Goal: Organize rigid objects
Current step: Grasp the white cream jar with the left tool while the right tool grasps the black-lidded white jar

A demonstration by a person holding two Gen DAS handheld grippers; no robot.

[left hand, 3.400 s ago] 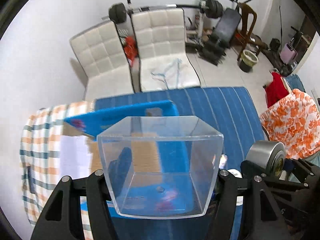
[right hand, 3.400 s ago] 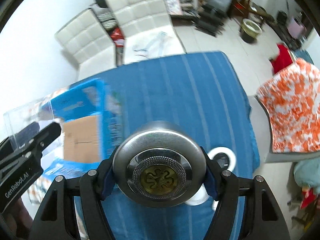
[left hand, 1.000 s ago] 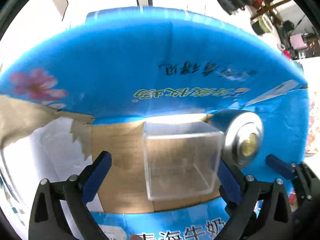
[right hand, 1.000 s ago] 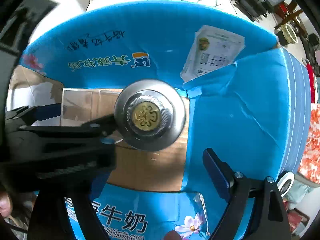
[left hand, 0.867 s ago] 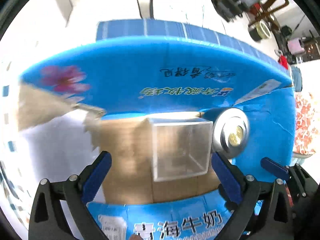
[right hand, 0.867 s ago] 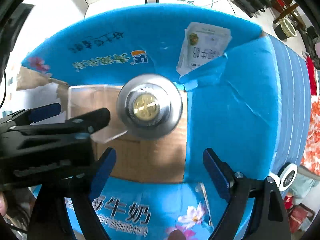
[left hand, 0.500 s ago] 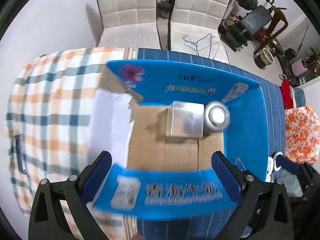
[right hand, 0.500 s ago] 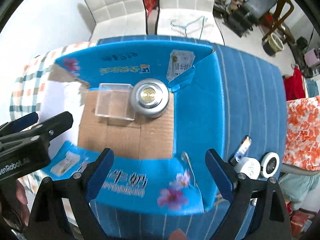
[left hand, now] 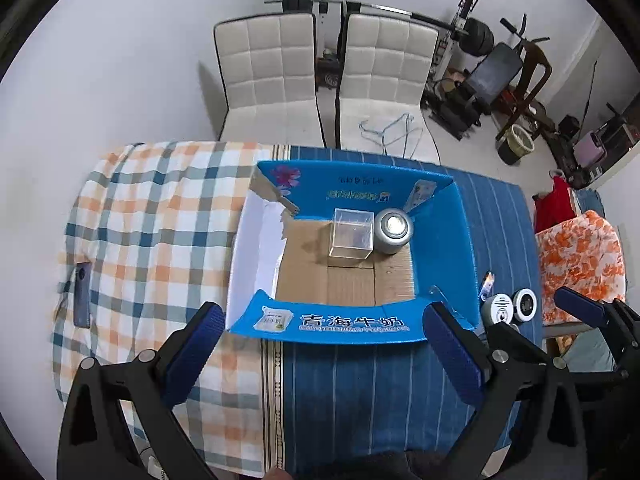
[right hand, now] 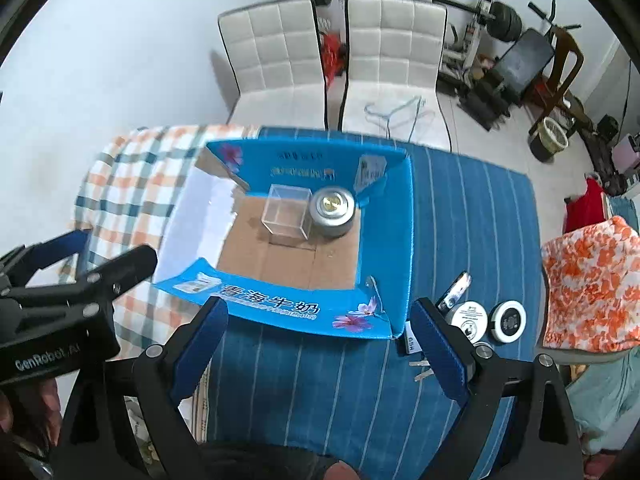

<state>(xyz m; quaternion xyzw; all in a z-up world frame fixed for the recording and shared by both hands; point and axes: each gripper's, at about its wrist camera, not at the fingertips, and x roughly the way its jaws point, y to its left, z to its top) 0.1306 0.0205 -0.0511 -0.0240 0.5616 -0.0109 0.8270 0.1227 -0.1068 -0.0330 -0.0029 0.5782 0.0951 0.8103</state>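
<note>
At far wall of blue box: clear cube touching metal tin. Your left hand-held gripper and right hand-held gripper hover wide, empty. Judged between picks; next, reach round cases near desk's right edge.

two white chairs | barbell rack | wire hanger | checked cloth
</note>
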